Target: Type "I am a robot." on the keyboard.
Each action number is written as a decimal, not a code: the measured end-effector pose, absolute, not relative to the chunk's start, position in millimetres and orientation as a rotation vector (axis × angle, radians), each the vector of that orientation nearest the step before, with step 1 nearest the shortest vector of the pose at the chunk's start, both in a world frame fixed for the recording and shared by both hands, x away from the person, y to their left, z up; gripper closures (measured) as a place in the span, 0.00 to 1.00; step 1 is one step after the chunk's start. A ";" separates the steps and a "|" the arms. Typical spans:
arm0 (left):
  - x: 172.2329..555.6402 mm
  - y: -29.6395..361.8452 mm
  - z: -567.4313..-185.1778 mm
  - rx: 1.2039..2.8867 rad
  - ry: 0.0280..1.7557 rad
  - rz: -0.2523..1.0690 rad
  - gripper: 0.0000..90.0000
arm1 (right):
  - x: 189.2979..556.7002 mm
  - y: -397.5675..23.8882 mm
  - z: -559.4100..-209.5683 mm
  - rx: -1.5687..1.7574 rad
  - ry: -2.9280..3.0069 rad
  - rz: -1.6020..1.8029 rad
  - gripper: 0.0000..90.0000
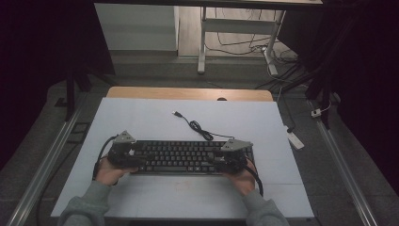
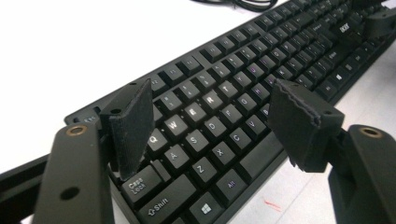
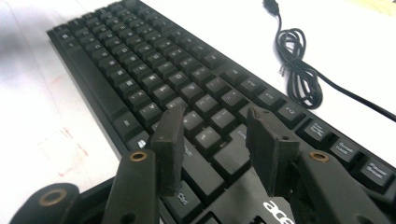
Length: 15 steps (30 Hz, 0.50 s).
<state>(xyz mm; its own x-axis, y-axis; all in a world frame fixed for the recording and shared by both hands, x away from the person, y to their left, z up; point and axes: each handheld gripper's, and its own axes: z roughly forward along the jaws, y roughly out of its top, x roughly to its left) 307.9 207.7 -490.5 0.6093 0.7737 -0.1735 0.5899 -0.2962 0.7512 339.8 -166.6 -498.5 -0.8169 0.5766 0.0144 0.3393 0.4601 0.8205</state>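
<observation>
A black keyboard lies flat on the white tabletop, near the front. My left gripper hangs over its left end, and in the left gripper view the left gripper has its jaws wide apart above the letter keys of the keyboard, with nothing between the pads. My right gripper hovers over the keyboard's right part. In the right gripper view the right gripper stands open above the keyboard, with keys visible through the gap. The keyboard's cable lies coiled behind it, its USB plug loose on the table.
A wooden strip borders the table's far edge. Beyond it stand white desk legs and floor cables. A white power strip lies on the floor at the right. Metal rails run along both sides. The coiled cable lies just behind the keyboard.
</observation>
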 end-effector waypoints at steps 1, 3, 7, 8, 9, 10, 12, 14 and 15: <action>308.0 207.5 -490.8 2.007 1.077 0.282 0.35 | 339.6 -166.2 -498.1 0.787 2.445 1.292 0.63; 308.5 207.8 -491.1 2.008 1.078 0.279 0.35 | 339.3 -165.3 -497.1 0.783 2.446 1.299 0.63; 308.8 208.4 -491.5 2.009 1.085 0.276 0.34 | 339.1 -163.5 -496.4 0.785 2.450 1.322 0.64; 308.8 208.1 -491.5 2.013 1.084 0.273 0.34 | 339.0 -162.9 -496.4 0.780 2.452 1.321 0.64; 308.7 207.8 -491.5 2.016 1.081 0.272 0.34 | 338.5 -162.0 -496.3 0.781 2.452 1.320 0.64; 308.5 207.5 -491.5 2.020 1.077 0.274 0.34 | 338.3 -161.2 -496.2 0.776 2.456 1.323 0.65; 308.5 206.8 -491.6 2.021 1.080 0.274 0.34 | 337.5 -159.4 -495.6 0.766 2.459 1.332 0.67; 308.9 206.3 -492.2 2.023 1.081 0.273 0.34 | 336.6 -157.4 -494.9 0.760 2.465 1.338 0.70; 309.1 206.2 -492.5 2.026 1.082 0.272 0.34 | 336.4 -155.9 -495.1 0.757 2.469 1.354 0.72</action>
